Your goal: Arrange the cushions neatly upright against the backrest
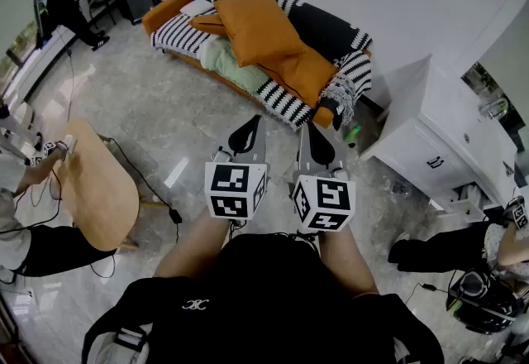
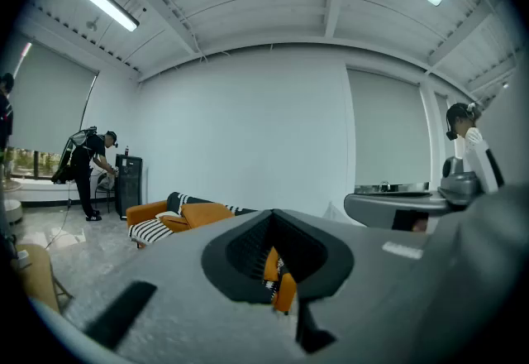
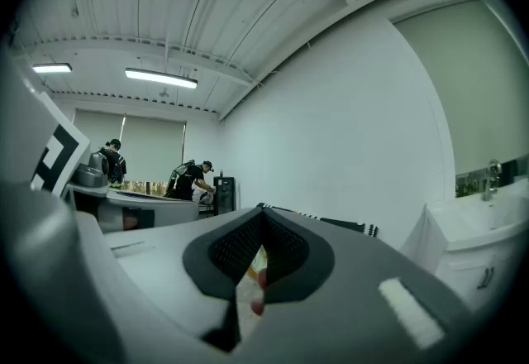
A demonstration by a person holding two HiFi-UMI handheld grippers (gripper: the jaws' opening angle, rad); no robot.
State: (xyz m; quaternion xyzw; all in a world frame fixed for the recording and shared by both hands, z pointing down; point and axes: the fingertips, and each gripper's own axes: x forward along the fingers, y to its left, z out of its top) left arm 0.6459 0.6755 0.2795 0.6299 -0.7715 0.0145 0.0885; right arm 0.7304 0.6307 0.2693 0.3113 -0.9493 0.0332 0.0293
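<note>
Nearest the person's chest, two grey handheld tools sit side by side: the left gripper (image 1: 248,135) and the right gripper (image 1: 314,143), each with its black-padded jaws pressed together on nothing. Well ahead of their tips, across glossy marble floor (image 1: 182,122), stands the orange sofa with black-and-white striped throws (image 1: 161,13). On it a large orange fabric cushion (image 1: 256,27) lies askew, with a second orange cushion (image 1: 307,73) just beside it toward the right gripper's side. A pale green piece (image 1: 225,63), perhaps a cushion or folded blanket, lies at the front edge. Right of the right gripper is a white cabinet (image 1: 430,135); left of the left gripper, a round light-wood table (image 1: 99,189)
</note>
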